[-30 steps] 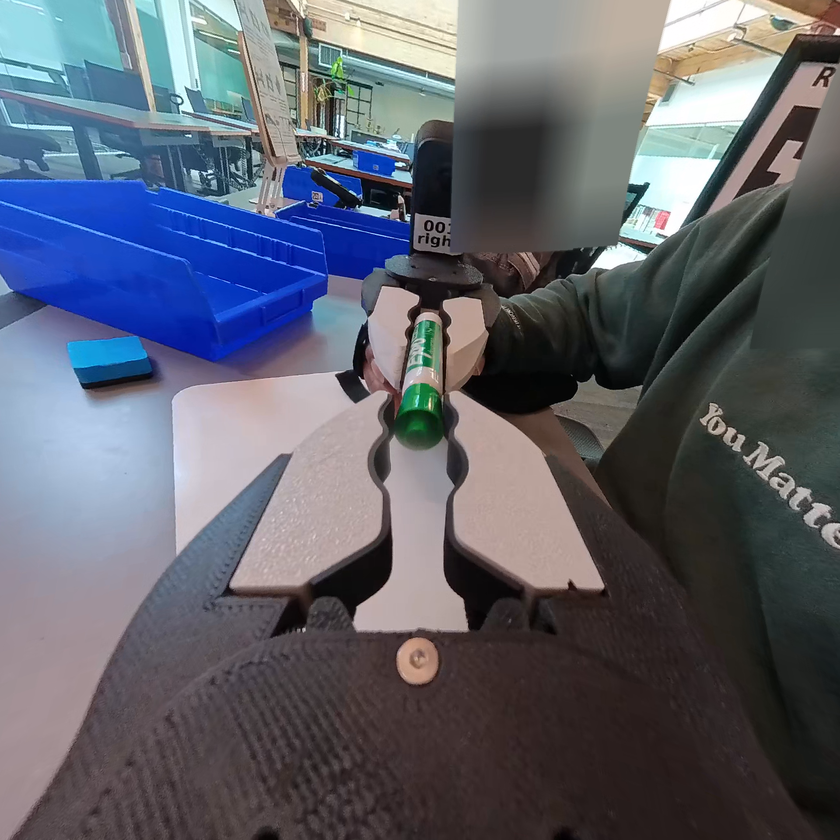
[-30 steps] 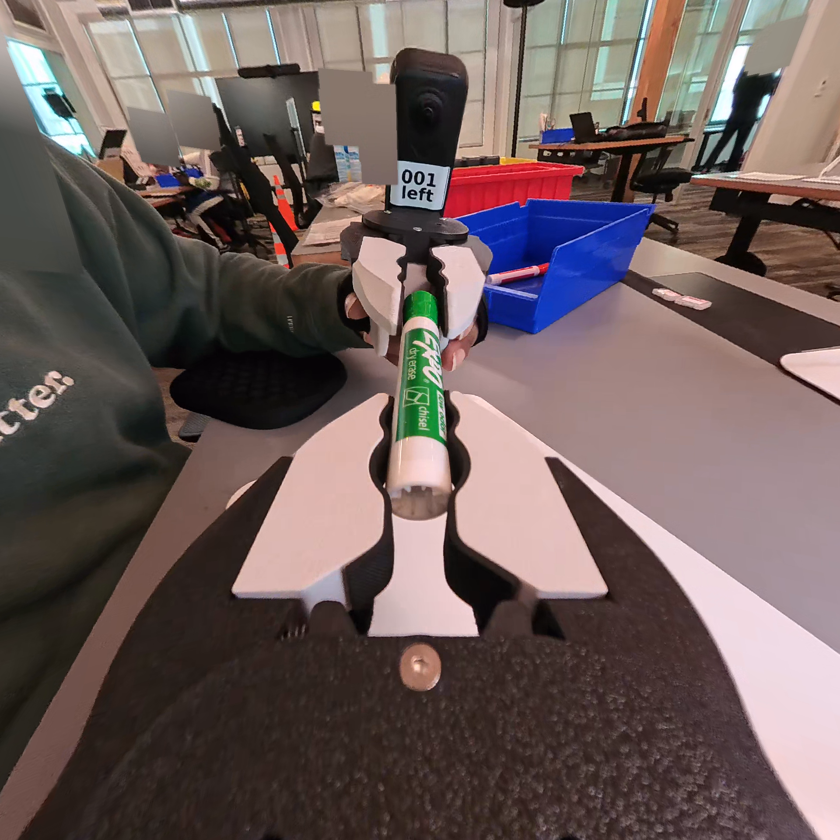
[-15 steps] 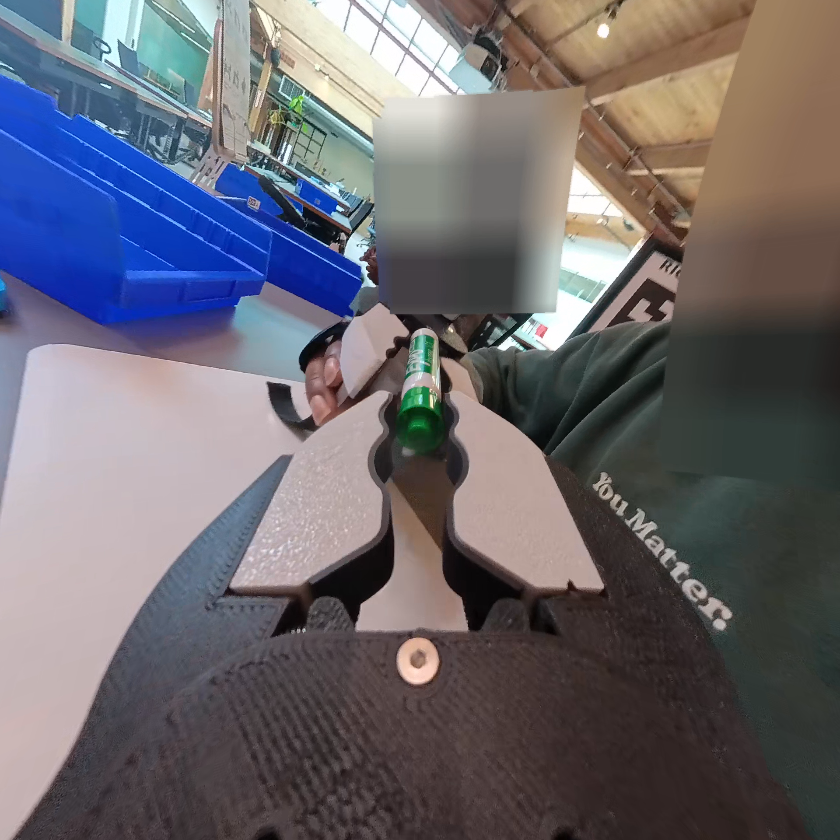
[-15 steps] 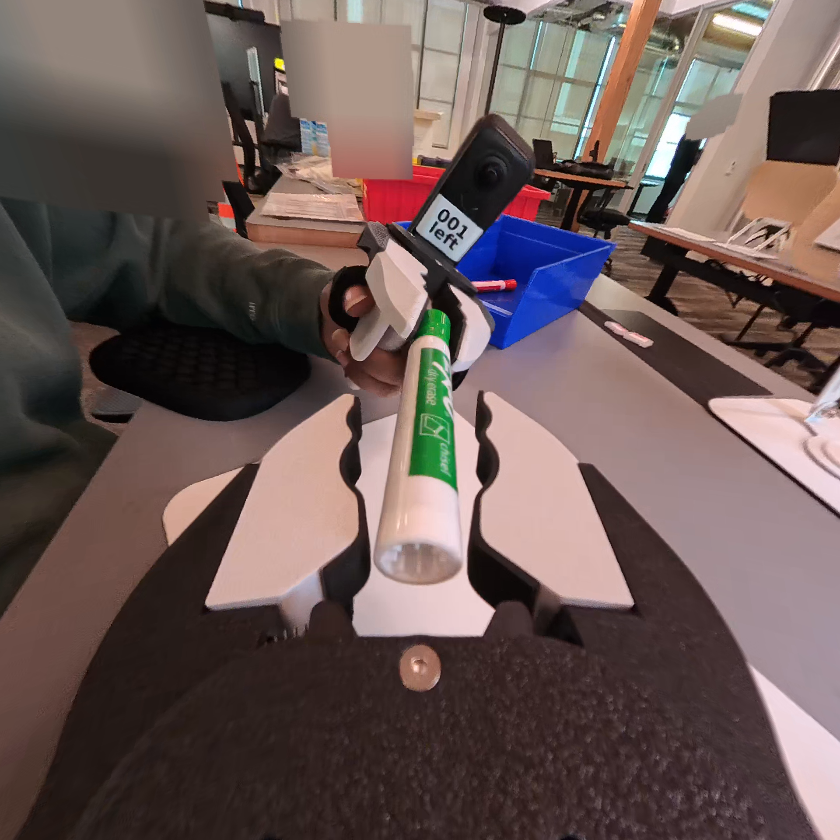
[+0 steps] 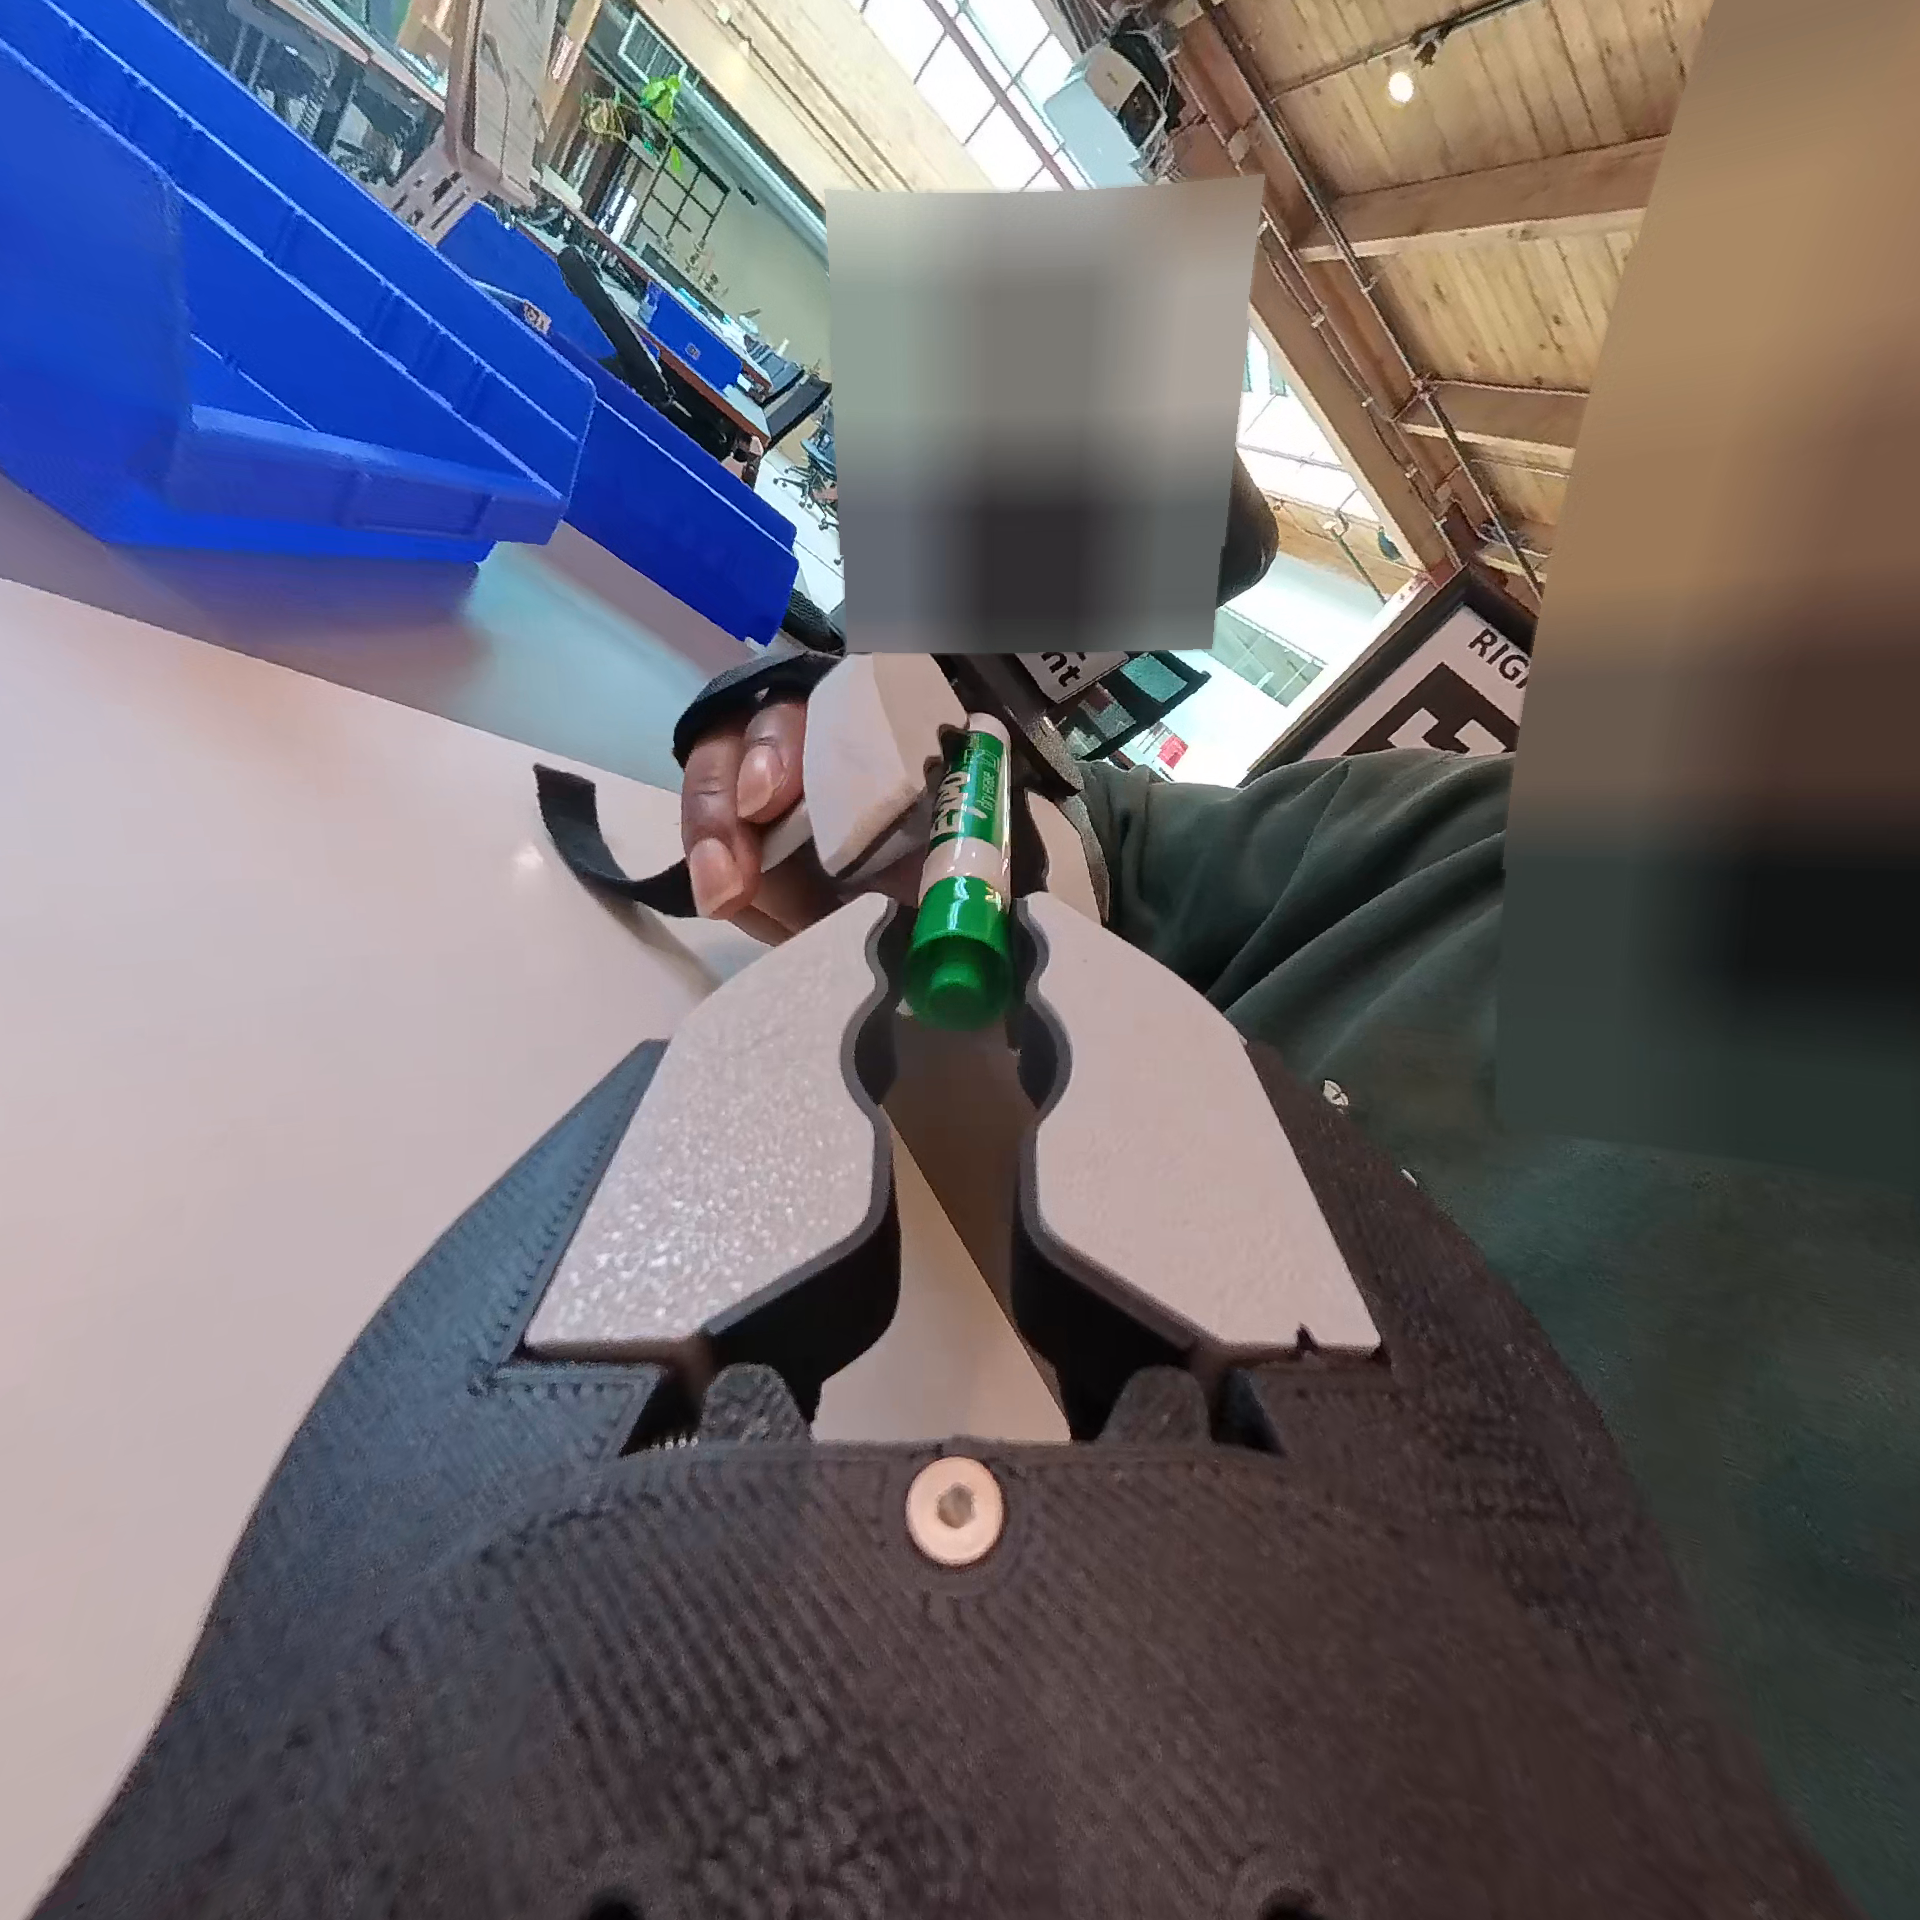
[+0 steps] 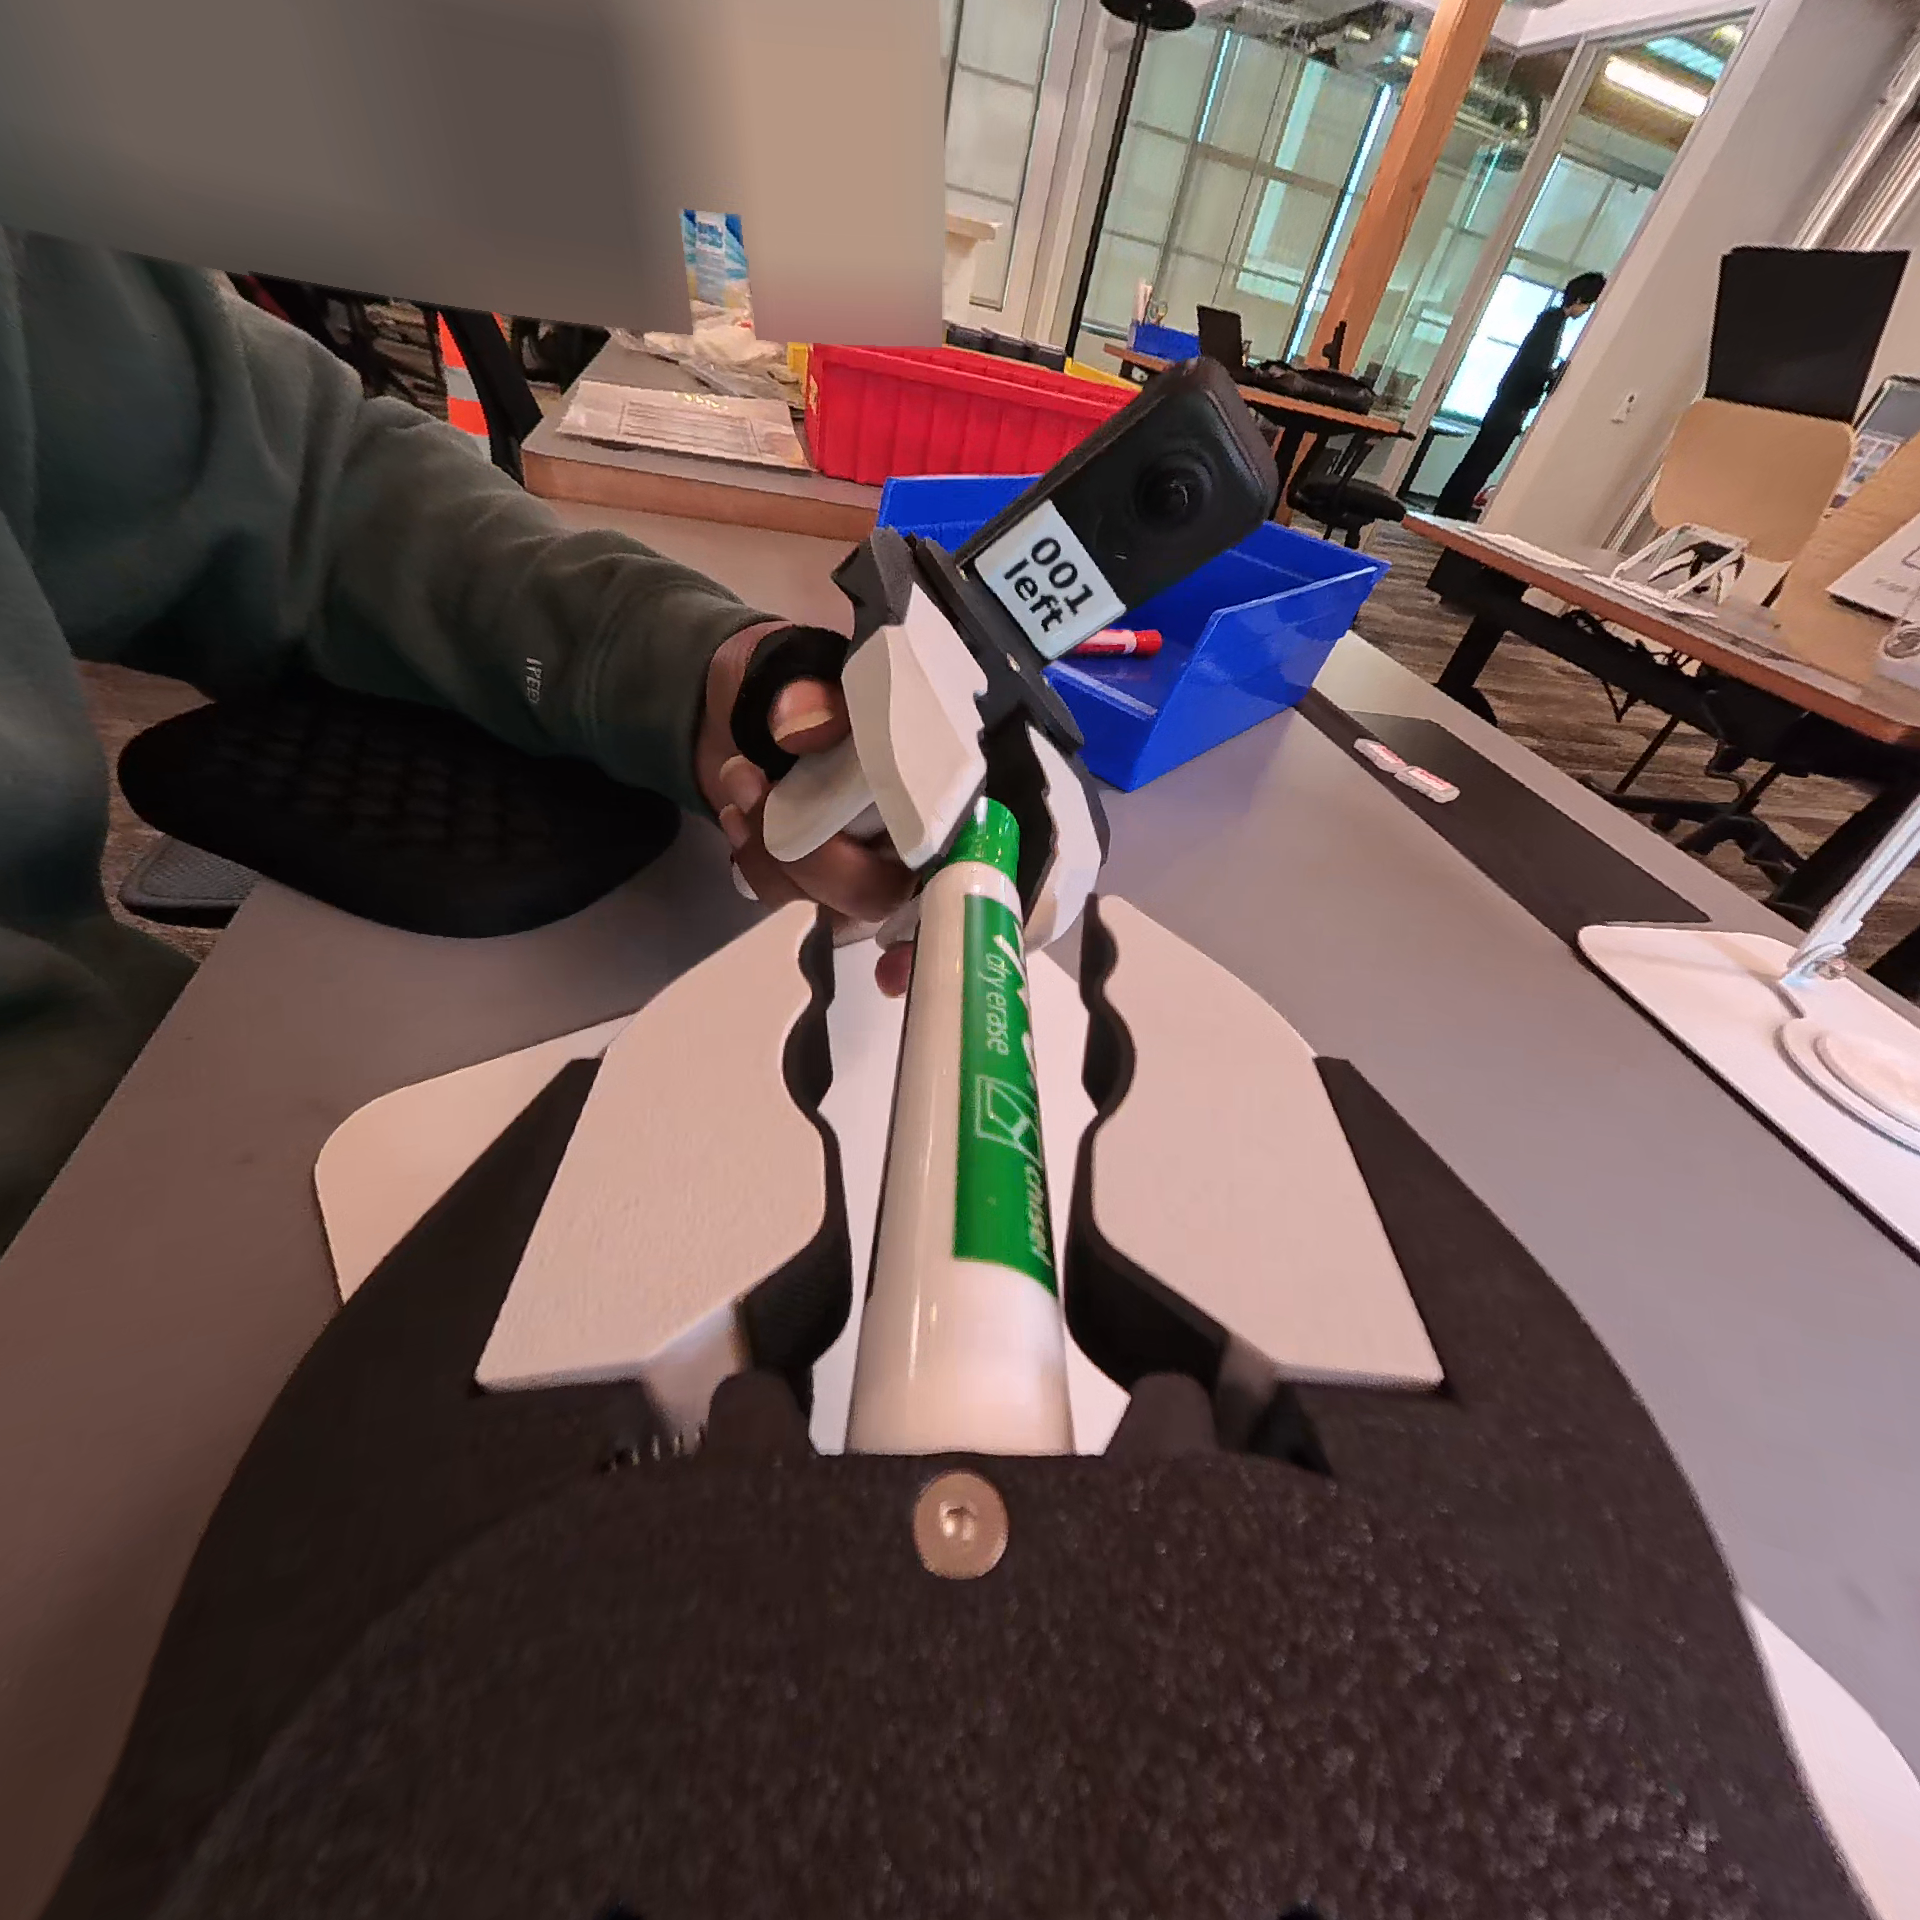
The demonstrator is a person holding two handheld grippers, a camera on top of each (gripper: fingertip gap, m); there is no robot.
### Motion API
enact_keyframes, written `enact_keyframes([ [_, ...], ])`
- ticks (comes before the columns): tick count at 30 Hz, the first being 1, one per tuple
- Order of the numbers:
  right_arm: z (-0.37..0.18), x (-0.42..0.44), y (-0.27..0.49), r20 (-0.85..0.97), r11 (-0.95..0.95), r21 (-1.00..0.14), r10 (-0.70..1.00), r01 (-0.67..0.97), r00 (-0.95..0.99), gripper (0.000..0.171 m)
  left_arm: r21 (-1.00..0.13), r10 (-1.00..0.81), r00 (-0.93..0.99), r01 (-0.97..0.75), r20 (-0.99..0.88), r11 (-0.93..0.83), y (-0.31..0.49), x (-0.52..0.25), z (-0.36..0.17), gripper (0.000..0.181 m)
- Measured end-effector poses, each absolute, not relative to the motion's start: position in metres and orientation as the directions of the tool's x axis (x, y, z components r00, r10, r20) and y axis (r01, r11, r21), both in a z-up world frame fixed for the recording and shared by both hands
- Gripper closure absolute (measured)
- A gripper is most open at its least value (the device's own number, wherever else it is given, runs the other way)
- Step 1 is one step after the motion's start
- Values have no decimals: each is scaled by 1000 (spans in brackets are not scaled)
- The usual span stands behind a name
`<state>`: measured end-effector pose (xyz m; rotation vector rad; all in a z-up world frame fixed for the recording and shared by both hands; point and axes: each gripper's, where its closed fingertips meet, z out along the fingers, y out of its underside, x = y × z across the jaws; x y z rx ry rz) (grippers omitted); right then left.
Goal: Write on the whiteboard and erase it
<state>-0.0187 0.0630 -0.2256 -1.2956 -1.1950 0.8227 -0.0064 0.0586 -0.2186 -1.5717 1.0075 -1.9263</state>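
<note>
Two hand-held grippers on one marker here, all of it over the whiteboard (image 5: 260, 935), which lies flat on the grey counter (image 6: 1455, 1039). A blue bin (image 5: 343, 436) sits on the counter just past the whiteboard's far edge. My left hand-held gripper (image 5: 956, 935) is clamped on the green cap (image 5: 956, 951) and holds the marker (image 6: 966, 1195) in the air above the whiteboard. My right hand-held gripper (image 6: 956, 925) has its fingers spread apart, with the white barrel running between them, a gap on each side.
</note>
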Motion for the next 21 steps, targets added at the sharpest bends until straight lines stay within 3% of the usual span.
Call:
enact_keyframes([
  [10, -234, -17, 61, 161, 125, -978, 961, 165, 227, 136, -730, -699, -211, -153, 683, -666, 57, -4, -230, 161],
  [21, -241, -18, 63, 122, 81, -981, 964, 175, 237, 136, -693, -667, -190, -179, 721, -698, 60, -4, -238, 161],
])
